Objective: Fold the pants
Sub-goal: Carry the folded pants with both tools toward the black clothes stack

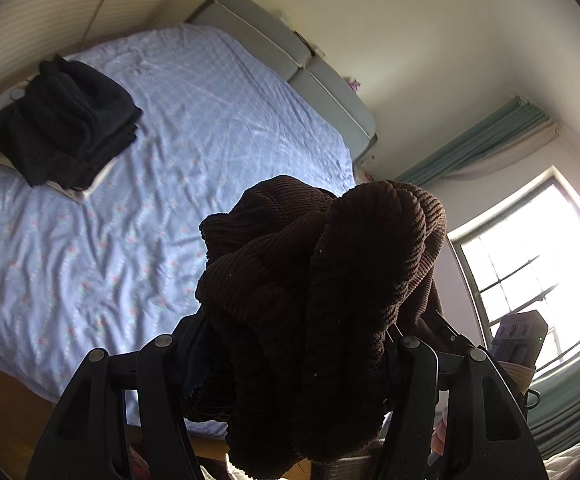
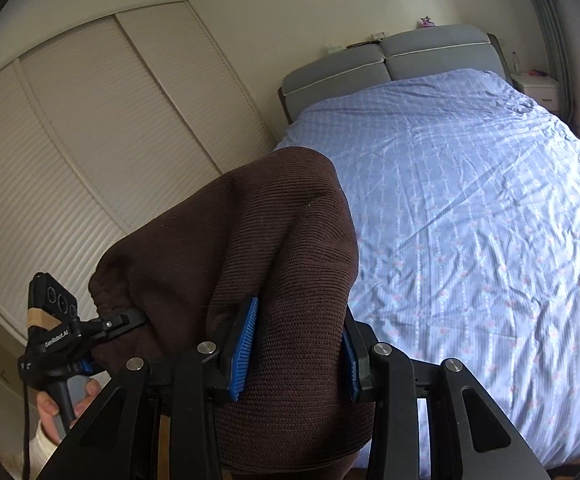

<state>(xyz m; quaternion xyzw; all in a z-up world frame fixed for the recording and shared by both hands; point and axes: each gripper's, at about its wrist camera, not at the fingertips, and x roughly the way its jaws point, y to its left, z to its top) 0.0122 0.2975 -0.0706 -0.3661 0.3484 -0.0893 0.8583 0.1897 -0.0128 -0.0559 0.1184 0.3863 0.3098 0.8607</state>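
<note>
Brown pants (image 2: 273, 264) clamped in both grippers (image 2: 294, 344) (image 1: 302, 344); bed (image 2: 490, 200) beyond.

Both grippers are black with silver pivot screws; the right gripper (image 2: 294, 350) has ribbed blue pads (image 2: 245, 350).

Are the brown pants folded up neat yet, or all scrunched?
Scrunched, not folded. The brown pants hang bunched between the right gripper and the left gripper, lifted above the blue bed.

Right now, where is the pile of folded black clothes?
In the left wrist view, the folded black clothes lie on the blue patterned bedsheet, at the bed's left edge near the cream slatted wardrobe doors.
</note>
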